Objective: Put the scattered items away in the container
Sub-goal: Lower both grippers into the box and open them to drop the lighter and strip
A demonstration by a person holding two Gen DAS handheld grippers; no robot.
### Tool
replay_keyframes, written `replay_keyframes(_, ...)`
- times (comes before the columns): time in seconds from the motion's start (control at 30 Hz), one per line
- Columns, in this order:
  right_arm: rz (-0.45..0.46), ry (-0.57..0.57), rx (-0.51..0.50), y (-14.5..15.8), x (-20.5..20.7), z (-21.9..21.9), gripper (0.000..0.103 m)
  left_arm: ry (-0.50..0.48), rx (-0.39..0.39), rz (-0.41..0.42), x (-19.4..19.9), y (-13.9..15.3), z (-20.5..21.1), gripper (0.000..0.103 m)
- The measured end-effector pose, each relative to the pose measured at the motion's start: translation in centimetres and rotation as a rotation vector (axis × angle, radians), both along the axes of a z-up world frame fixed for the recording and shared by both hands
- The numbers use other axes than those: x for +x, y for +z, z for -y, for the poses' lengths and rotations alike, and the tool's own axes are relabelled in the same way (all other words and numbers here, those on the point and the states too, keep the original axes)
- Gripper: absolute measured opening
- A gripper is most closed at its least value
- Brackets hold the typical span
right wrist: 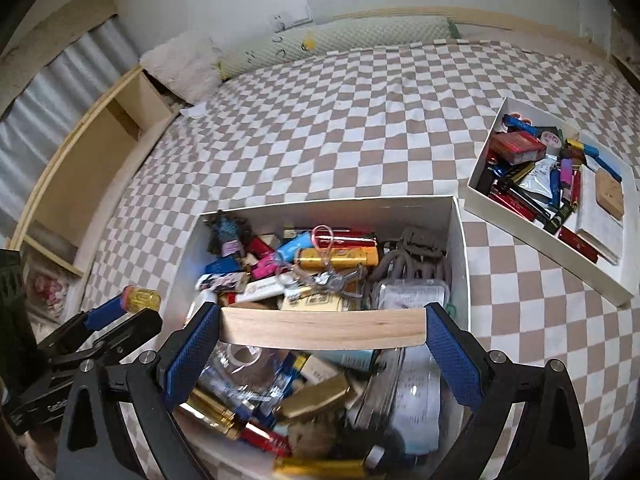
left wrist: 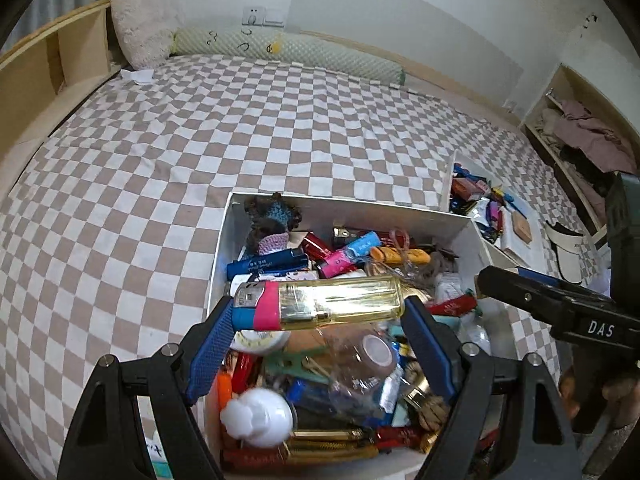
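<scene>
Left tongs [left wrist: 320, 304] clamping lighter [left wrist: 320, 300] above box [left wrist: 352, 204].

A bed [left wrist: 240, 128] spread with a brown-and-white checked sheet fills the room, bounded by a pale wooden frame [left wrist: 36, 68] with open cubbies. White walls [left wrist: 400, 8] rise behind (a socket plate [left wrist: 262, 16] sits low), and a grey curtain [right wrist: 52, 92] hangs on one side.
</scene>
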State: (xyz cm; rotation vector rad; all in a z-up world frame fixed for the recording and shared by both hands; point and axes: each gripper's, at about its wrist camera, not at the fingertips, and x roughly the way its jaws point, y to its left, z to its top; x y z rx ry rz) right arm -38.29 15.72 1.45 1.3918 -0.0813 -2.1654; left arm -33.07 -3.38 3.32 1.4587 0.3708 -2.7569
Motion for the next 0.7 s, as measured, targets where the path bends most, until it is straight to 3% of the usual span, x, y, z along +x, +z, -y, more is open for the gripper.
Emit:
replay_keyframes(0.37,0.094,-0.034,-0.007,-3.6,-2.9,0.0,0.099,-0.007,-0.016,0.054,-2.9,-2.5,0.2,0.083)
replay_keyframes(0.7,0.099,-0.064,-0.120,-2.5,-3.1,-0.6,0.103,-0.031,-0.039,0.098,-4.3,-4.3,-1.3,0.083)
